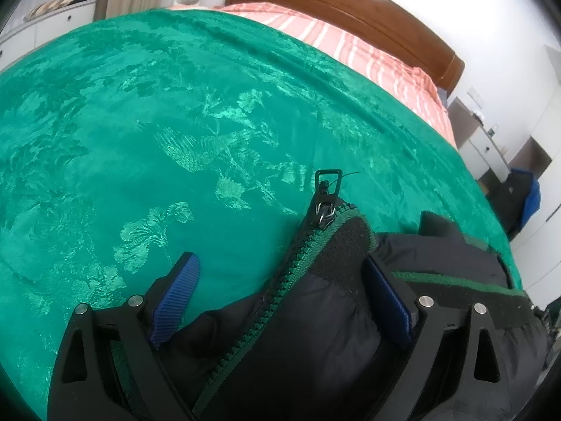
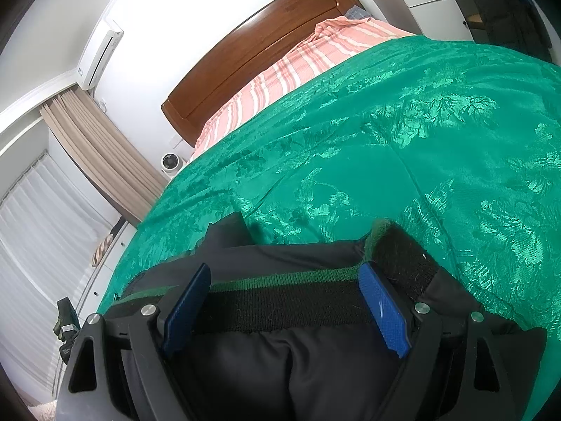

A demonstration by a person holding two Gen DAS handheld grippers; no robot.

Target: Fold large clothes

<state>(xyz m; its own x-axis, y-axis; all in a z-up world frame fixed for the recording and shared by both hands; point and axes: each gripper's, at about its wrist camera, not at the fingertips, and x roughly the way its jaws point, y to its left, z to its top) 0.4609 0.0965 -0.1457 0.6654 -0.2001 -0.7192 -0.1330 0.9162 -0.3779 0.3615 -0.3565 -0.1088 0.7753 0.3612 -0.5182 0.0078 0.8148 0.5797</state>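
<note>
On the bed: a black padded jacket (image 1: 326,319) lies at the near edge of a green bedspread (image 1: 140,140) with a shiny woven flower pattern.
Jacket details: the front has a zipper with green teeth (image 1: 277,291), and its metal pull (image 1: 328,184) points away onto the bedspread. A black knit band with a thin green edge (image 2: 280,298) runs across the jacket in the right wrist view.
Left gripper (image 1: 282,291): the jaws stand wide apart over the zipper side of the jacket. The left blue pad (image 1: 175,301) is over the bare bedspread, and the right pad is against the black cloth. Nothing is pinched between them.
Right gripper (image 2: 285,303): the jaws are also spread wide, with the knit band lying between the two blue pads (image 2: 384,310). The pads do not press on the cloth.
Behind the bedspread: a pink striped sheet (image 2: 280,70) covers the head of the bed, in front of a brown wooden headboard (image 2: 252,45).
Room: beige curtains (image 2: 101,154) hang at the window, an air conditioner (image 2: 100,56) is on the wall, and a white nightstand (image 2: 434,3) stands beside the bed.
</note>
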